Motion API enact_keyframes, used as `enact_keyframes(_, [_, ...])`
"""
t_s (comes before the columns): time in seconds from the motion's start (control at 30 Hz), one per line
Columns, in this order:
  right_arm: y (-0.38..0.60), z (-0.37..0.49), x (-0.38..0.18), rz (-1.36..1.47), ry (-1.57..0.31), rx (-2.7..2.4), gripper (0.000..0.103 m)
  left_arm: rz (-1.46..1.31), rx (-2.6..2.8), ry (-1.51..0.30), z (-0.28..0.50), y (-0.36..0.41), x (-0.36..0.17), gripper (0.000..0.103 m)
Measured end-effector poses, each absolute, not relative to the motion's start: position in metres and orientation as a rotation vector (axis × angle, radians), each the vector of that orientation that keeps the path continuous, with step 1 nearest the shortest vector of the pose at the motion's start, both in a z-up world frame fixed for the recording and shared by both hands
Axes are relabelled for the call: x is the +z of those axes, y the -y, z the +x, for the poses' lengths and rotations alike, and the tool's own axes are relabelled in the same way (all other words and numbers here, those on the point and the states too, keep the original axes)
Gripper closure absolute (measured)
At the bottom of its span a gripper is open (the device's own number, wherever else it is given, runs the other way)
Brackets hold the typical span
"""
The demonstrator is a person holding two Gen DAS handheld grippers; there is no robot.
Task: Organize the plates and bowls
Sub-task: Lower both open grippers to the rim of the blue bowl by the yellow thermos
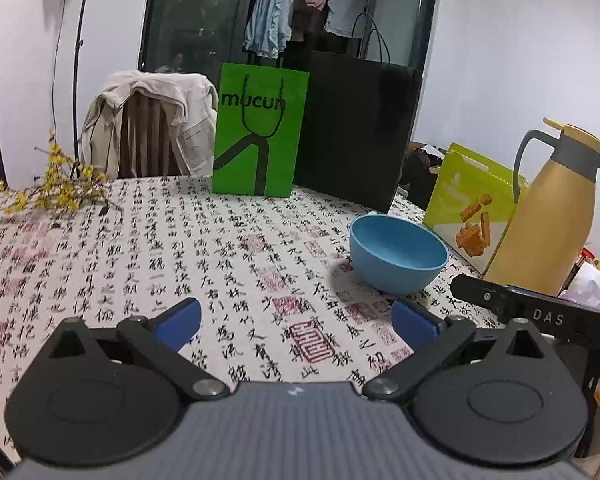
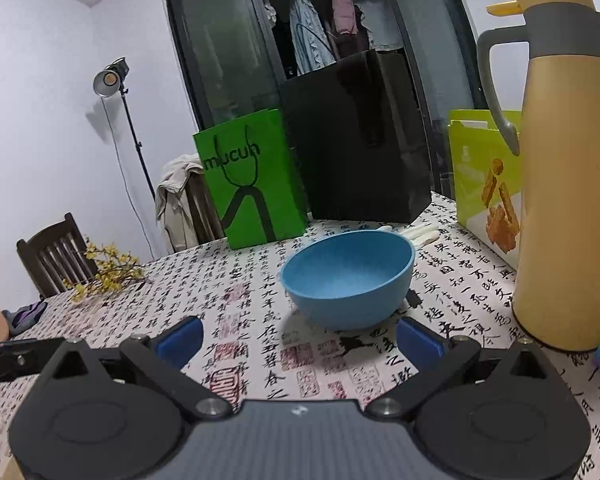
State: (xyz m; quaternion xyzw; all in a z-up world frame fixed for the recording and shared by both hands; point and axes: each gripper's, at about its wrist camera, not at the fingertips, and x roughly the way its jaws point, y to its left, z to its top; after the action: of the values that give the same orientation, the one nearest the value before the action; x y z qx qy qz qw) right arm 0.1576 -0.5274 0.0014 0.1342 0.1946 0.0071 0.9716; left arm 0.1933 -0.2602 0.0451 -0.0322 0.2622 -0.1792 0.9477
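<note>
A blue bowl point(image 1: 398, 254) stands upright and empty on the calligraphy tablecloth point(image 1: 140, 248), ahead and to the right of my left gripper point(image 1: 296, 322), which is open and holds nothing. In the right wrist view the same blue bowl point(image 2: 350, 278) sits just beyond my right gripper point(image 2: 298, 338), slightly right of its centre line. That gripper is open too, its blue pads wide apart and clear of the bowl. The black body of the right gripper point(image 1: 540, 312) shows at the right edge of the left wrist view. No plates are visible.
A tall yellow thermos jug point(image 2: 564, 184) stands close on the right. Behind the bowl are a green paper bag point(image 2: 252, 184), a black bag point(image 2: 360, 140) and a lime snack box point(image 2: 484, 176). Yellow flower sprigs point(image 1: 56, 188) lie at the far left; chairs stand behind the table.
</note>
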Motion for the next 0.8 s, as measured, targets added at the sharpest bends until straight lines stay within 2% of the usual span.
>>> enact_keyframes(0.8, [0.556, 0.2, 0.015, 0.282, -0.451, -0.116, 0.0, -0.12, -0.325, -0.699, 0.27, 0.277, 0.06, 0.0])
